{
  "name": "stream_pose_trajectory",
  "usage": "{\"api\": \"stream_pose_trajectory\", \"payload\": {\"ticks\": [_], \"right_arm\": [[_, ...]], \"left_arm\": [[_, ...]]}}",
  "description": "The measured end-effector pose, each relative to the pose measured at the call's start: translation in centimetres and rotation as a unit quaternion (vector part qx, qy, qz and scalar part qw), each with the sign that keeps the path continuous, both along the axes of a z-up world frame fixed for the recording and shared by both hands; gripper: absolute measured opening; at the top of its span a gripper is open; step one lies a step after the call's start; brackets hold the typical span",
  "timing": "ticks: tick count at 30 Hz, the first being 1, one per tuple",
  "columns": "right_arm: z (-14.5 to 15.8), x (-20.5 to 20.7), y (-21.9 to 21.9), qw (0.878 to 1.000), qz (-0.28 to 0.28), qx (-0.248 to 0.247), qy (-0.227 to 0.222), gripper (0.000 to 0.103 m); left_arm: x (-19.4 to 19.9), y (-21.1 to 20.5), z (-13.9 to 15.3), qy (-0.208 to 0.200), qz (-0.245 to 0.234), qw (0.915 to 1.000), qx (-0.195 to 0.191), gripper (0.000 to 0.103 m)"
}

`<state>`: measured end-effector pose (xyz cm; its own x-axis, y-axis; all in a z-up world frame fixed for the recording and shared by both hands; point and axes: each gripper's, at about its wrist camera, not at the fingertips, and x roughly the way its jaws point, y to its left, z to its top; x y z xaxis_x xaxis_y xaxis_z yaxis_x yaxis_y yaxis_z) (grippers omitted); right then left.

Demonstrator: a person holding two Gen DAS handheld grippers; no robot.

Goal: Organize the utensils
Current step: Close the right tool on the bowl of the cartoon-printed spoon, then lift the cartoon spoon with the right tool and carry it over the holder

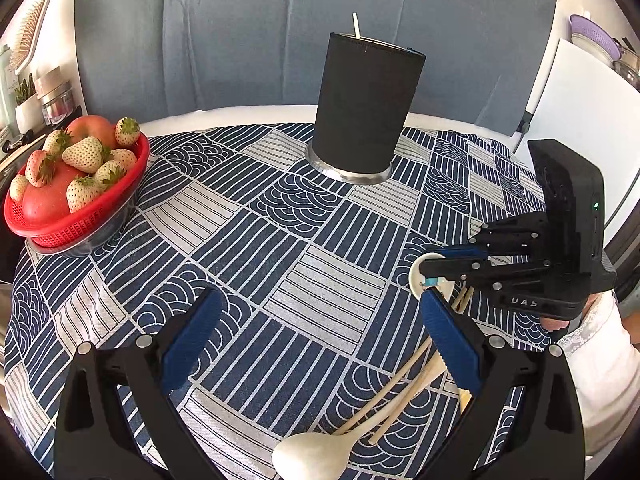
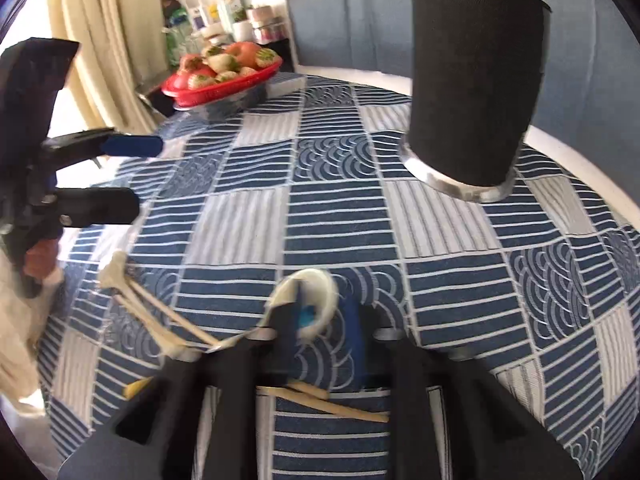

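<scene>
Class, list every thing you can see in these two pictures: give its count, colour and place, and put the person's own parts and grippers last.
Utensil holder: one, black on a silver base, far side of the table; one pale stick pokes out of it.
Tablecloth: one, navy and white patterned, covers the table.
Fruit basket: one, red, far left; holds pale strawberries and red apples.
Small spoon: one, white with a blue mark, near right.
Long spoon: one, cream, near edge.
Chopsticks: several, pale wood, near right beside the long spoon; count unclear.
Left gripper: black with blue pads, open, empty.
Right gripper: black with blue pads, shut on the small spoon.
Sleeve: white, at the right hand.
</scene>
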<state>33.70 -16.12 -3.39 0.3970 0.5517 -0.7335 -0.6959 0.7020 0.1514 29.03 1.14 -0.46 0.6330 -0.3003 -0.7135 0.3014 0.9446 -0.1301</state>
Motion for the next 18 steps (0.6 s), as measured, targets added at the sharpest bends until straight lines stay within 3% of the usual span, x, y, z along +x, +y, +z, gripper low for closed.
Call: {"api": "stream_pose_trajectory", "payload": {"ticks": [5, 9, 18], "right_arm": [[0.5, 0.3, -0.5, 1.000, -0.023, 0.013, -0.004, 0.007], [1.0, 0.5, -0.8, 0.999, -0.039, 0.028, -0.010, 0.007], [2.4, 0.0, -0.4, 0.997, -0.054, 0.030, -0.052, 0.007]], "left_arm": [[-0.4, -0.7, -0.1, 0.002, -0.023, 0.9997, 0.000, 0.097], [-1.0, -2.9, -1.0, 0.012, -0.068, 0.9976, 0.004, 0.097], [-1.3, -6.1, -2.8, 0.038, -0.108, 0.9934, 0.007, 0.097]]}}
